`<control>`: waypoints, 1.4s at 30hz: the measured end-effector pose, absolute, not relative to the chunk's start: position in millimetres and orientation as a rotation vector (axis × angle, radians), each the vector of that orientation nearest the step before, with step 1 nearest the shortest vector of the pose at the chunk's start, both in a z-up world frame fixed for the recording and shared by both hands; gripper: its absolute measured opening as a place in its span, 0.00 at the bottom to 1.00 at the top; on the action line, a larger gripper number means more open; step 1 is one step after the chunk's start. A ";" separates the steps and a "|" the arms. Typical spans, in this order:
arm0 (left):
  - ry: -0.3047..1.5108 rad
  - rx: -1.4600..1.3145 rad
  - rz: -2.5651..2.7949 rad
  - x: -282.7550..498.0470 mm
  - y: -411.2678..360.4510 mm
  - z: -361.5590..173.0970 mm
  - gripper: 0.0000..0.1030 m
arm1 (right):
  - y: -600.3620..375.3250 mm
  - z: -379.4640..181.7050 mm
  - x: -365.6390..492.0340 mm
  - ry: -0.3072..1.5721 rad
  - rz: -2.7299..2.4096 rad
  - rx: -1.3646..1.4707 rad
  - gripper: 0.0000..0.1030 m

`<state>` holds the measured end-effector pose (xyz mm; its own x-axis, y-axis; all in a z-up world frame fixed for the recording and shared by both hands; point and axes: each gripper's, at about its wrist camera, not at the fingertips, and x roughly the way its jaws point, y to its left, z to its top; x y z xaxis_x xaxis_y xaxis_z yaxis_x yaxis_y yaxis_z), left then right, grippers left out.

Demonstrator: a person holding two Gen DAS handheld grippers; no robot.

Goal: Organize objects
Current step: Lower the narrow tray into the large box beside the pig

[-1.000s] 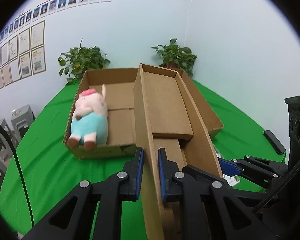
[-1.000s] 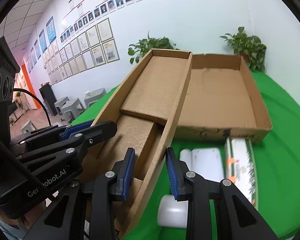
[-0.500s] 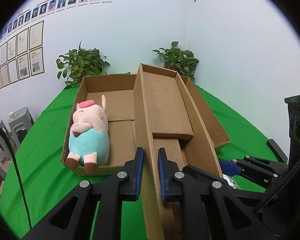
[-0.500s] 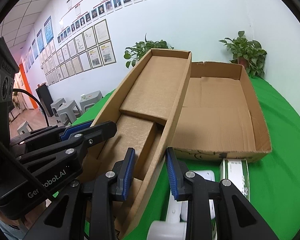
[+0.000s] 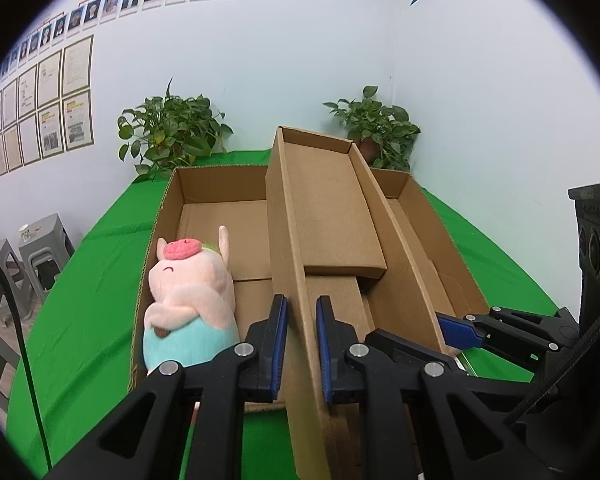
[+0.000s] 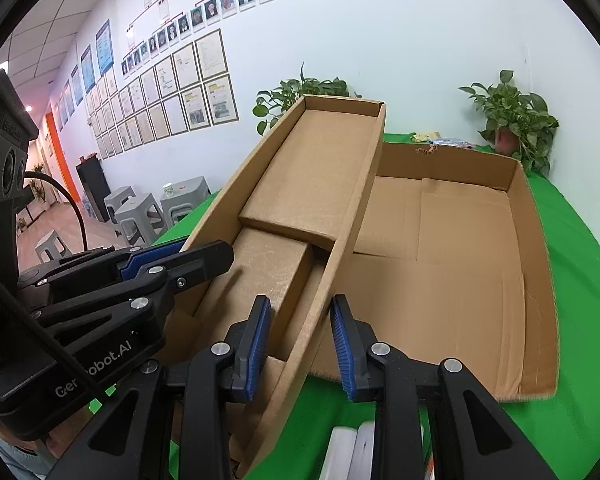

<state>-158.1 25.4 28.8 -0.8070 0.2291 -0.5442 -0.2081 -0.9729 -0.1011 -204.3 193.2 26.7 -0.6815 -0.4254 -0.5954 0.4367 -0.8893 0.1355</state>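
Both grippers hold a narrow cardboard lid tilted above a wide open cardboard box on the green table. My left gripper is shut on the lid's left wall. My right gripper is shut on the lid's right wall; it also shows in the left wrist view. A plush pig in a teal outfit lies at the left inside the box. In the right wrist view the box floor is bare.
White packages lie on the green cloth under my right gripper. Two potted plants stand at the table's far edge by the wall. Grey stools stand off the table to the left.
Both grippers have carried the lid forward over the box. The box and the pig now sit closer and lower in view, and the white packages have slid toward the bottom edge.
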 end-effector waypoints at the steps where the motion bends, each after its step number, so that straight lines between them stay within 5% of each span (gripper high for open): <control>1: -0.058 -0.864 2.782 -166.5 24.5 26.8 0.13 | 192.7 26.3 -213.8 0.027 -2.513 0.895 0.28; 19: -0.074 -1.235 2.723 -260.3 17.8 -37.7 0.12 | 175.0 -47.3 -382.4 0.001 -2.397 1.119 0.25; 42: 0.067 -1.183 2.811 -192.4 7.1 -21.7 0.16 | 148.5 -107.3 -417.4 -0.035 -2.446 1.293 0.16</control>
